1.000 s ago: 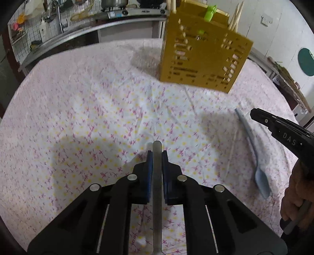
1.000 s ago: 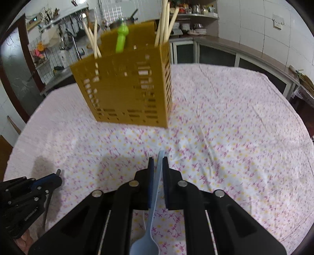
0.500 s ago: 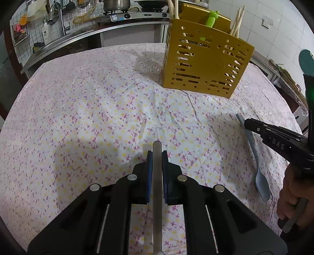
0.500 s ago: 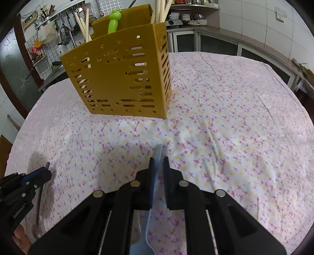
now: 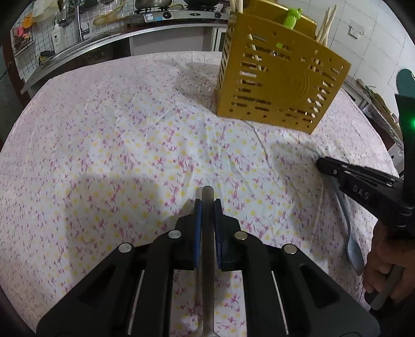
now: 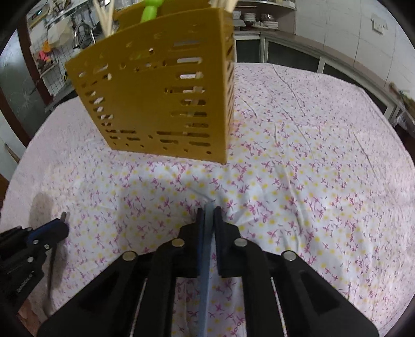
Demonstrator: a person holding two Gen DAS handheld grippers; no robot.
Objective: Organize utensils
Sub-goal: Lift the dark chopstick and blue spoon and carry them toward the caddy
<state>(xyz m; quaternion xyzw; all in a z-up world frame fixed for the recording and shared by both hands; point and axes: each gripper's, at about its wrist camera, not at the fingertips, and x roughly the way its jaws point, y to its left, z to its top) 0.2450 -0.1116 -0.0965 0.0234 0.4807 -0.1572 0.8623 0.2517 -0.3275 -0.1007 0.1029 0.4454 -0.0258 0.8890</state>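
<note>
I have both hand-held grippers loaded. The left hand-held gripper (image 5: 206, 207) is clamped on a metal utensil (image 5: 207, 248), its flat handle poking out forward between the pads; I cannot tell what kind of utensil it is, as the working end is cut off below the frame. The right hand-held gripper (image 6: 208, 211) is clamped on a blue spoon (image 6: 205, 272), handle forward, bowl trailing back toward my hand.

The yellow caddy (image 6: 158, 88) stands on the cloth-covered surface (image 5: 116, 145), ahead of both grippers. From the right it sits ahead and slightly left, filling much of the view; from the left it lies ahead and to the right, further off. So I judge the right hand nearer. Chopsticks (image 5: 324, 23) and a green handle (image 5: 289, 18) already stand in it.

Both handles point roughly level toward the caddy wall, while its opening faces up. I judge I must lift above the rim and tip the spoon upright before letting go.
</note>
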